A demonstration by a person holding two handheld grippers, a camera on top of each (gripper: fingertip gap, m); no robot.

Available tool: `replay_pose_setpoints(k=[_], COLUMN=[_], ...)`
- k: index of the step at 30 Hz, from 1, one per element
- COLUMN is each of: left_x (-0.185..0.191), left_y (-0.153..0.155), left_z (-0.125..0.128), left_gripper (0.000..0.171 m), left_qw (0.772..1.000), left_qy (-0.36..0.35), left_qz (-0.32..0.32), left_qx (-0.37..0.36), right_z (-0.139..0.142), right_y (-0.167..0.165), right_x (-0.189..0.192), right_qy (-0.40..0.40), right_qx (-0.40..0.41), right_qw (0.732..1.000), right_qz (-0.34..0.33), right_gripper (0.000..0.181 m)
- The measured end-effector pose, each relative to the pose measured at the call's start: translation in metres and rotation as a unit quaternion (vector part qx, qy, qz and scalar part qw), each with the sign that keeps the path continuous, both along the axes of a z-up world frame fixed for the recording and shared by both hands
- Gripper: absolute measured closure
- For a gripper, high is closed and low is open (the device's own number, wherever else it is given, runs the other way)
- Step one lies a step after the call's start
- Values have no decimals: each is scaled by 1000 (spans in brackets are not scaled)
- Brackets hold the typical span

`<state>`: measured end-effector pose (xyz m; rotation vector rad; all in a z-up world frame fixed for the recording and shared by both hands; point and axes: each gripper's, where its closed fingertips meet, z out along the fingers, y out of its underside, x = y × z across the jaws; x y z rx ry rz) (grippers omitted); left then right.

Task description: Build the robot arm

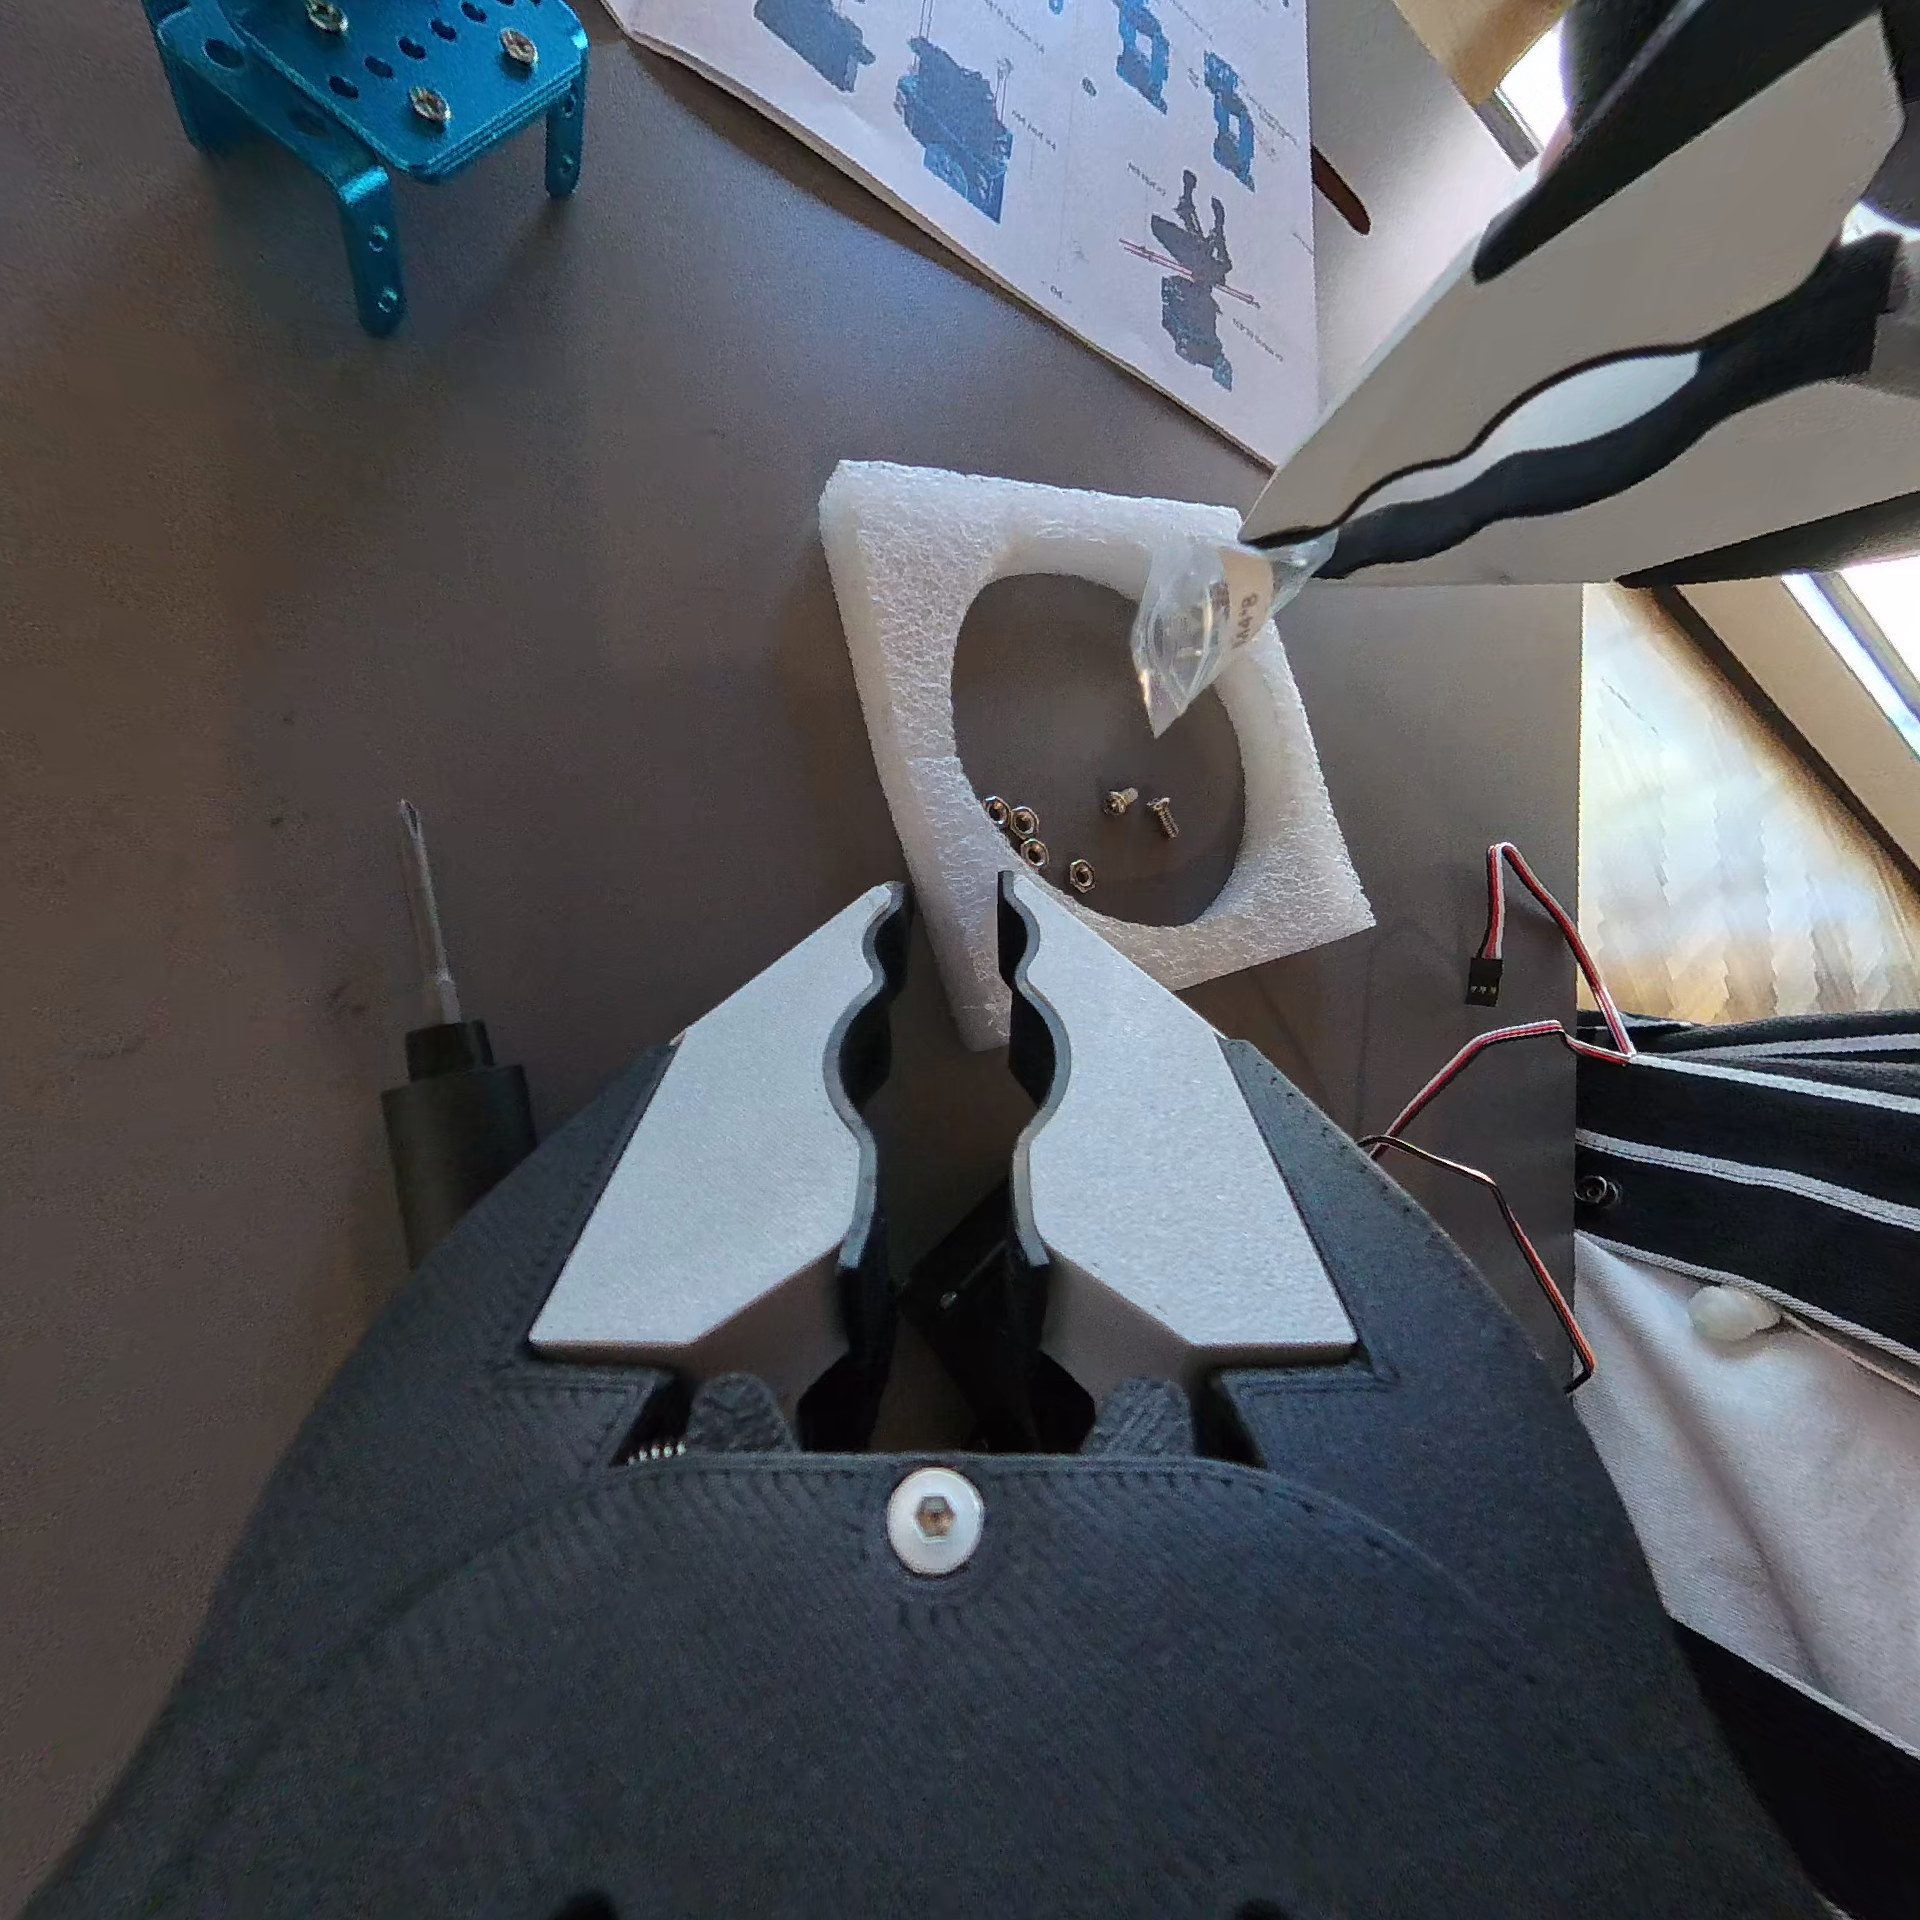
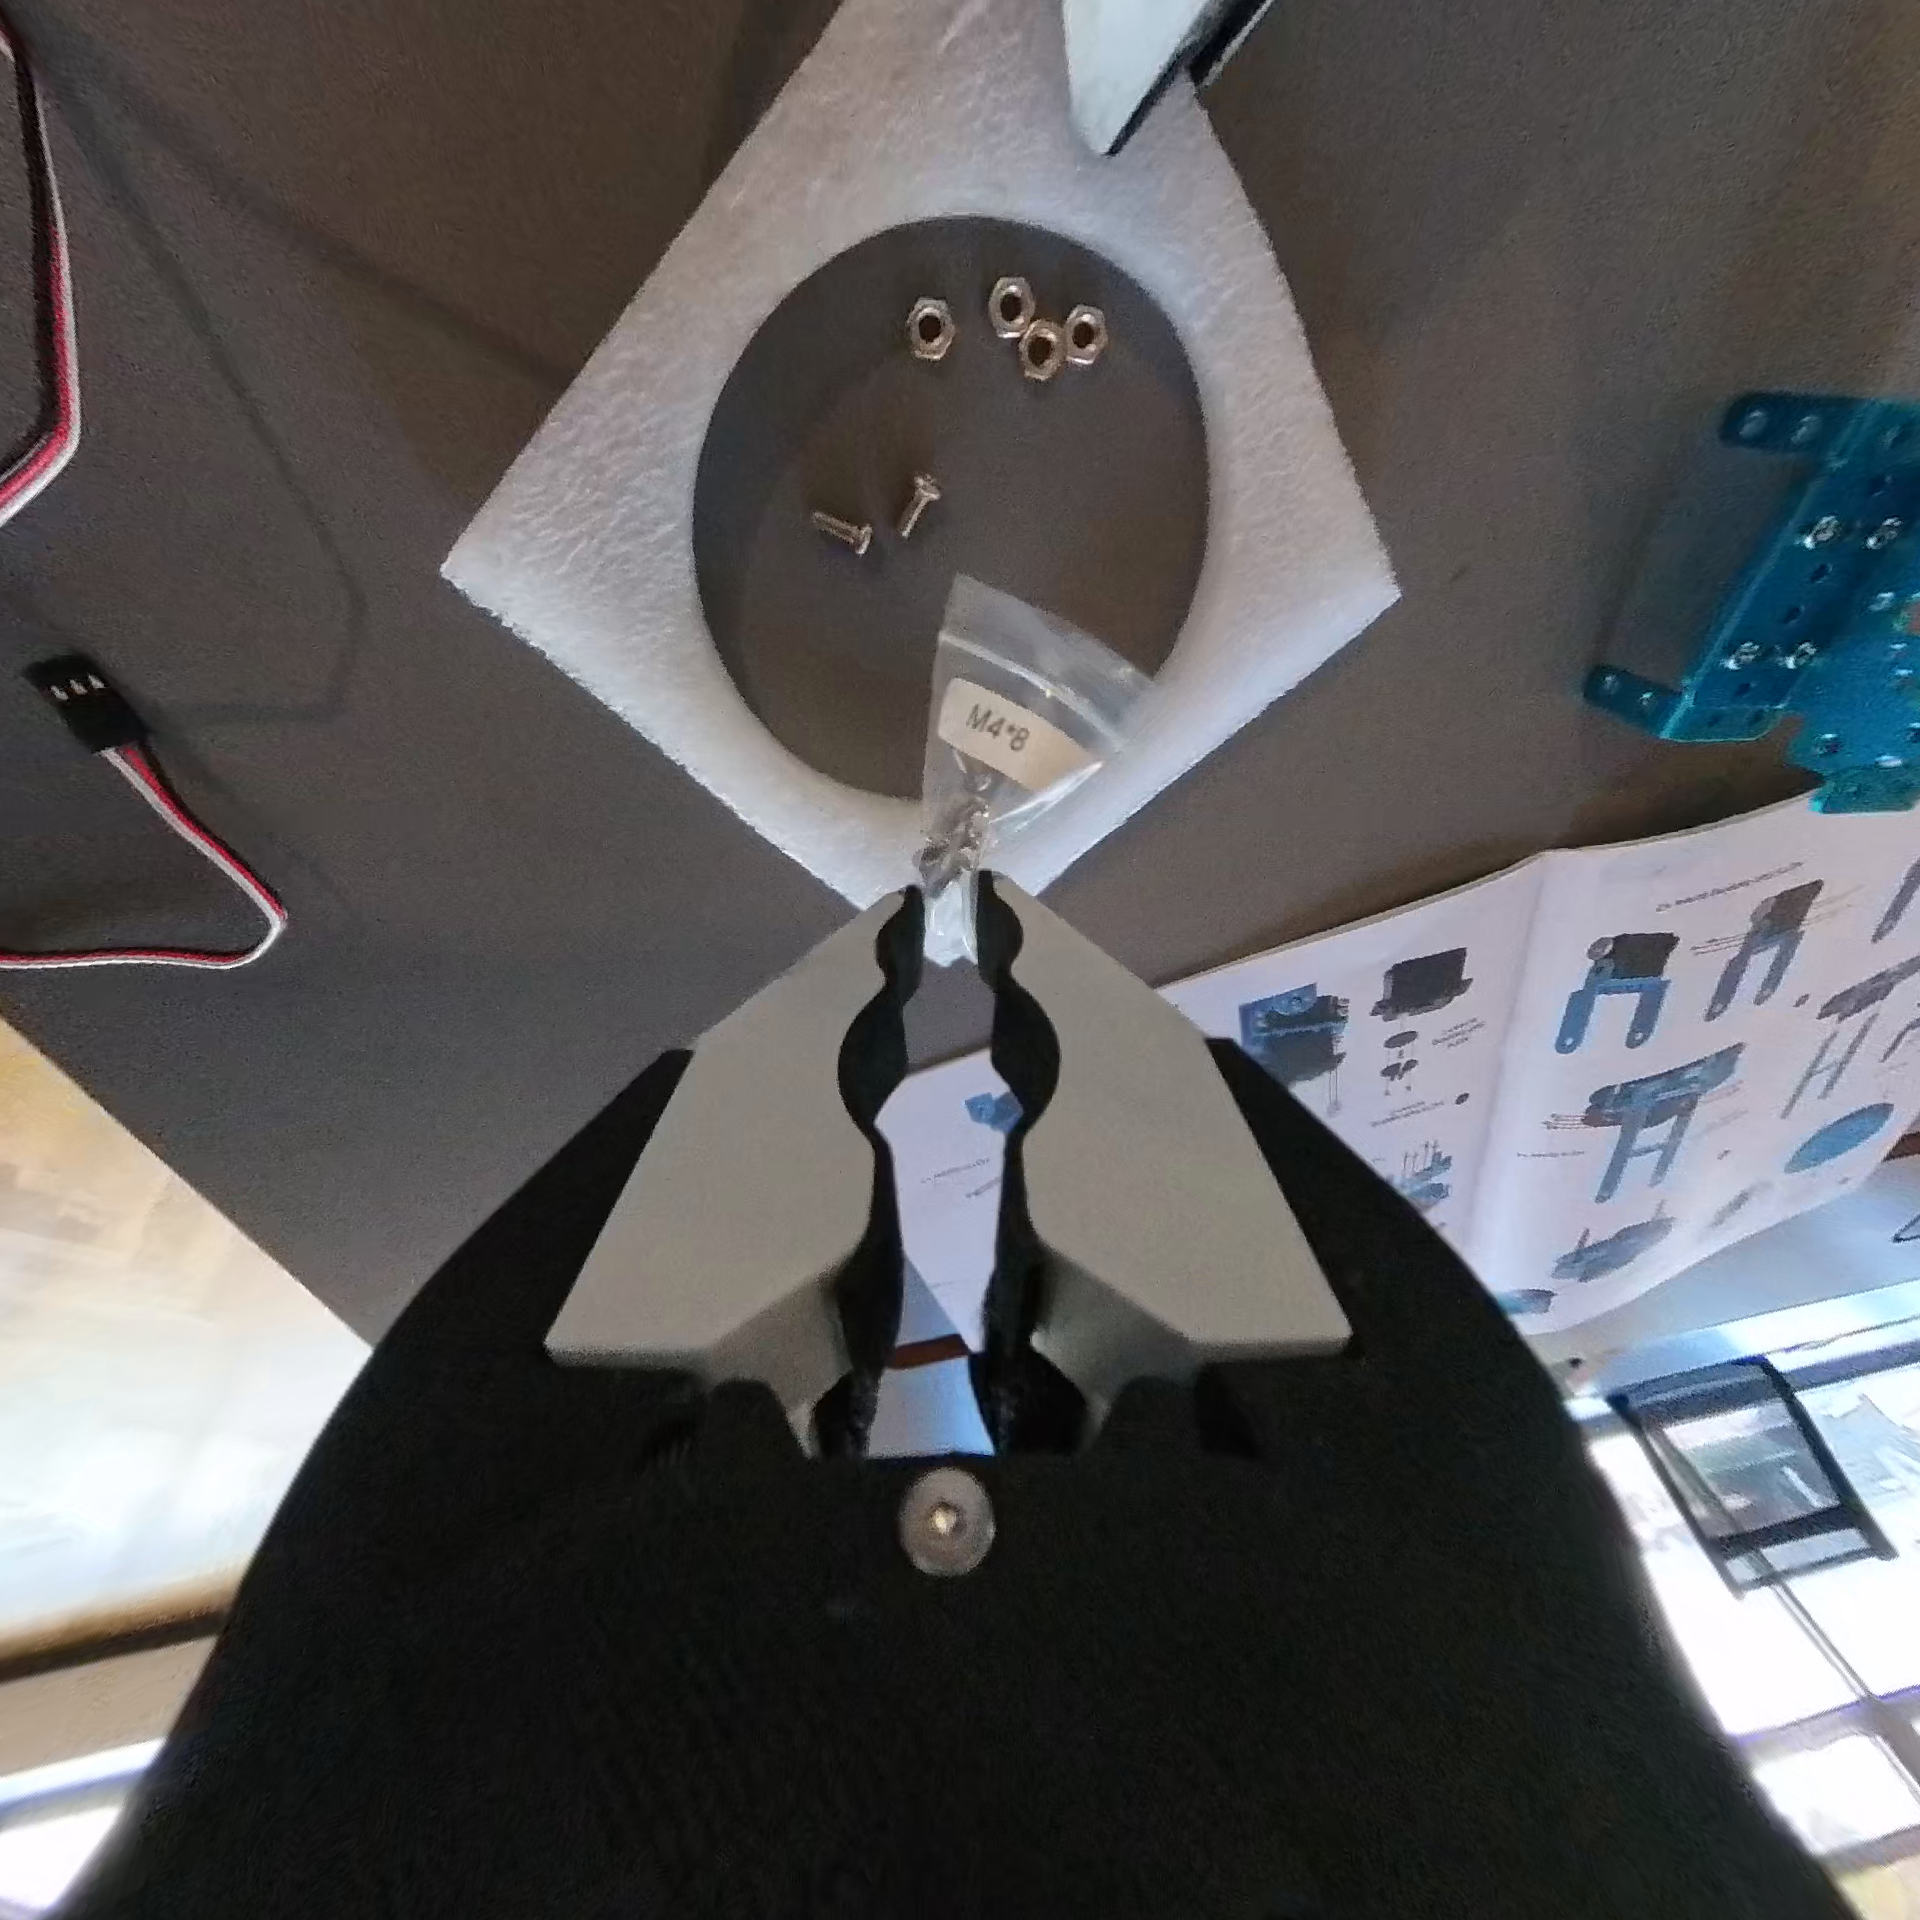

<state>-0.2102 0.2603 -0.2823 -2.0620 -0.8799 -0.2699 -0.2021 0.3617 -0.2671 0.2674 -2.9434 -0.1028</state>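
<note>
One small clear bag (image 2: 1023,717) of screws is pinched by a corner in the right tongs (image 2: 948,896), hung over the foam ring (image 1: 904,665) mid-surface, while the left tongs (image 1: 951,894) are parted, empty, at the ring's near corner.

A dark grey table (image 1: 520,623) is holding a white foam square (image 1: 904,582) with a round hole. Small nuts (image 2: 1023,332) and two screws (image 2: 878,517) are lying on the table inside the hole. A blue metal bracket (image 1: 364,104), a paper sheet with pictures (image 1: 1039,156), a screwdriver (image 1: 447,1070) and a striped wire (image 2: 156,769) are lying nearby.
</note>
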Motion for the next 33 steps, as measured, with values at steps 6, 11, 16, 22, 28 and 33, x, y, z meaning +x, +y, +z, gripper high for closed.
replay_pose_setpoints(k=[6,11,16,22,28,33], left_x=[0,0,0,0,0,0], left_y=[0,0,0,0,0,0], left_z=[0,0,0,0,0,0], left_gripper=[156,156,157,156,157,157], left_qw=[1000,1000,1000,1000,1000,1000], left_qy=[1,1,1,0,1,1], left_qz=[0,0,0,0,-1,0], left_qx=[0,-1,0,0,0,-1], right_z=[-4,-4,-4,-6,-5,-6], right_y=[1,3,2,2,2,4], right_x=[2,3,8,10,11,12], right_qy=[-11,-18,-27,-32,-31,-34], right_qx=[2,2,2,-7,-7,-3], right_qw=[1000,1000,999,999,999,999], right_qz=[-9,-16,-18,-21,-19,-22], right_gripper=[172,172,172,172,173,173])
